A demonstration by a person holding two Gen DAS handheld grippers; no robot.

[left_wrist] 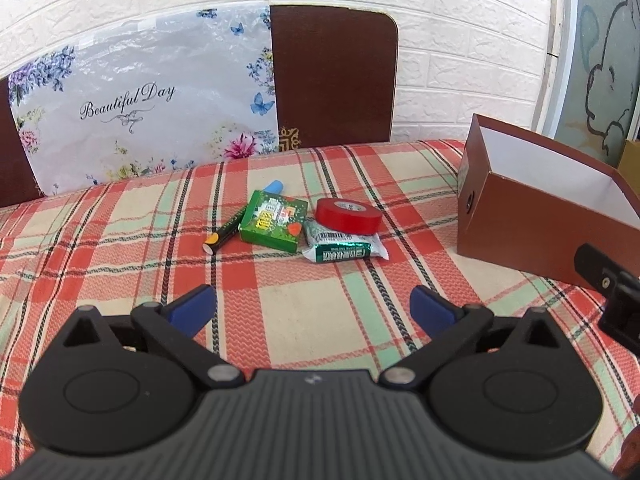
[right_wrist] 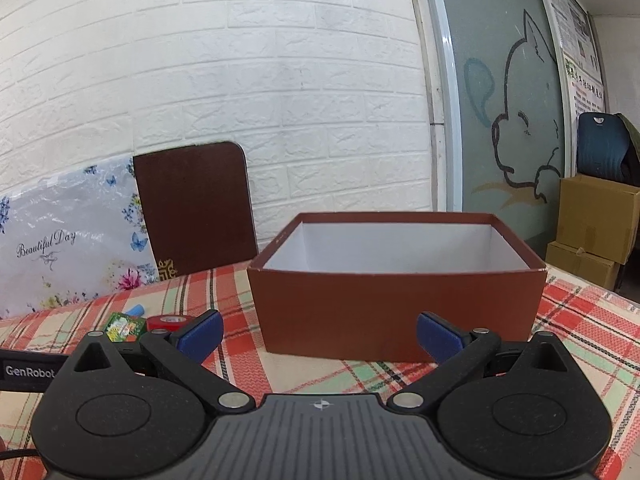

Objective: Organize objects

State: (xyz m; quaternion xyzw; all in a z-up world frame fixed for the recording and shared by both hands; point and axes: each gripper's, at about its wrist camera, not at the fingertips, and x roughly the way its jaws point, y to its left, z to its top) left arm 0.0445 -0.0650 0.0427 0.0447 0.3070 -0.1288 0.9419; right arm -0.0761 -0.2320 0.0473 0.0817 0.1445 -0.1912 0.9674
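From the left wrist view, my left gripper (left_wrist: 312,308) hangs over the plaid tablecloth (left_wrist: 120,240) with its blue fingers (left_wrist: 192,308) spread wide and nothing between them. At about twelve o'clock from it lies a small cluster of things. A green box (left_wrist: 274,220) sits in the middle, with a blue-capped item (left_wrist: 276,187) peeking out behind it at twelve o'clock. A black pen (left_wrist: 224,232) lies just beside the green box at nine o'clock. A roll of red tape (left_wrist: 348,216) rests at three o'clock of the green box, partly on top of a green-and-silver packet (left_wrist: 344,246). The open brown box (left_wrist: 548,208), white inside, stands well apart from the cluster at two o'clock from my gripper. A black piece of the other tool (left_wrist: 612,292) shows at the right edge.

From the right wrist view, my right gripper (right_wrist: 320,340) is also spread, its fingers (right_wrist: 200,338) holding nothing. The brown box (right_wrist: 396,312) stands near it at twelve o'clock on the cloth (right_wrist: 580,320), and what I see of its inside is bare. At ten o'clock I can see the green box (right_wrist: 124,326) and red tape (right_wrist: 170,322), partly hidden by the left finger. A dark board (right_wrist: 192,208) and a flowered bag (right_wrist: 68,240) lean on the brick wall (right_wrist: 240,60) behind.
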